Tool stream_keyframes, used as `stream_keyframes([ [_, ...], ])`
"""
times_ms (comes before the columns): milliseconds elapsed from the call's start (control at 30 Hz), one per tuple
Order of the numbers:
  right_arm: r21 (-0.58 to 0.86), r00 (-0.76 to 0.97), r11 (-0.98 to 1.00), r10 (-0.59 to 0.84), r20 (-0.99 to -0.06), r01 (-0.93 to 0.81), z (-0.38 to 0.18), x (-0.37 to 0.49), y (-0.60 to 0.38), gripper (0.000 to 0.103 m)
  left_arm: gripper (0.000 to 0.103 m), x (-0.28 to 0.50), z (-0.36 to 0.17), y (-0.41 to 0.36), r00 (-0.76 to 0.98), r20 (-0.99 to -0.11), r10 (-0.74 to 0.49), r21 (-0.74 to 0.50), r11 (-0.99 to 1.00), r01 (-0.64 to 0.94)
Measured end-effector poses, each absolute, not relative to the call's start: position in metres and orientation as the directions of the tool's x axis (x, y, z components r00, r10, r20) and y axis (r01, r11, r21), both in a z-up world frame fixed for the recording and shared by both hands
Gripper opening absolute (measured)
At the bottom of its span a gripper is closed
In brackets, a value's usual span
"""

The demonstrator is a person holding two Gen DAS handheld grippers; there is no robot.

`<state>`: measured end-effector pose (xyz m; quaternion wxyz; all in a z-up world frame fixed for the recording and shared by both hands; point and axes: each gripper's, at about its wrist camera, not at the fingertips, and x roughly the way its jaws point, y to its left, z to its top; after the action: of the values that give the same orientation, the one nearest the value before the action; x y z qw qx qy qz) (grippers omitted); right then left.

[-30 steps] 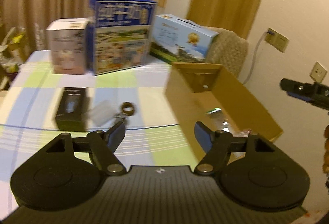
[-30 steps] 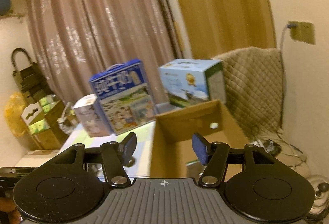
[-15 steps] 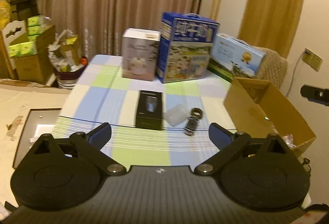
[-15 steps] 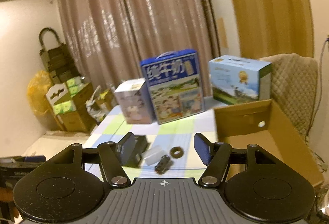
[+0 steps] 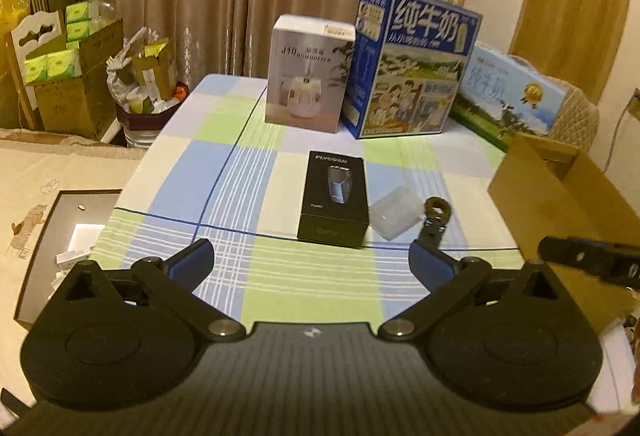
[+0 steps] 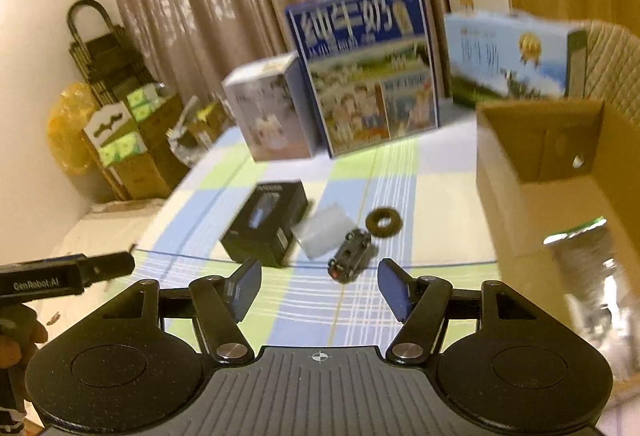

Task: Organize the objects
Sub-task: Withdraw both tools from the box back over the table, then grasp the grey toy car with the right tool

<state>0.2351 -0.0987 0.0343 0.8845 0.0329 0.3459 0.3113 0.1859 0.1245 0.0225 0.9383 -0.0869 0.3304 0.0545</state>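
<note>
A: Since a second ago you've swung both claws off the cardboard box toward the table. From the left wrist, your left claw gapes wide and empty; the black box, clear case and ring lie ahead.

B: And the right wrist?

A: Your right claw is open, less wide, holding nothing, with the toy car just past its tips. It looks like you're choosing a pickup; next, lower around the car and close.
</note>
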Motion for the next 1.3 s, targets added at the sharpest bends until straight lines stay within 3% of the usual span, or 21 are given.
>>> stream_keyframes([
  [367, 0.324, 0.522, 0.822, 0.554, -0.649, -0.469, -0.043, 0.303, -0.068, 0.059, 0.102, 0.258, -0.029, 0.135, 0.735, -0.678, -0.002, -0.193, 0.966, -0.174],
  [600, 0.349, 0.519, 0.833, 0.544, -0.659, -0.430, -0.057, 0.341, -0.052, 0.052, 0.102, 0.290, -0.035, 0.146, 0.729, -0.680, 0.081, -0.150, 0.957, -0.246],
  [767, 0.244, 0.530, 0.860, 0.475, -0.702, -0.447, -0.069, 0.349, -0.025, 0.048, 0.102, 0.298, -0.046, 0.148, 0.708, -0.699, 0.103, -0.113, 0.961, -0.252],
  [967, 0.188, 0.529, 0.876, 0.426, -0.734, -0.445, -0.080, 0.360, -0.013, 0.038, 0.102, 0.301, -0.049, 0.146, 0.711, -0.700, 0.070, -0.143, 0.961, -0.235],
  [1033, 0.180, 0.521, 0.869, 0.429, -0.737, -0.461, -0.082, 0.360, -0.013, 0.028, 0.102, 0.303, -0.051, 0.144, 0.708, -0.704, 0.057, -0.144, 0.964, -0.221],
  [1300, 0.176, 0.516, 0.860, 0.438, -0.736, -0.479, -0.071, 0.360, -0.027, 0.027, 0.102, 0.316, -0.061, 0.138, 0.706, -0.708, 0.030, -0.121, 0.979, -0.163],
])
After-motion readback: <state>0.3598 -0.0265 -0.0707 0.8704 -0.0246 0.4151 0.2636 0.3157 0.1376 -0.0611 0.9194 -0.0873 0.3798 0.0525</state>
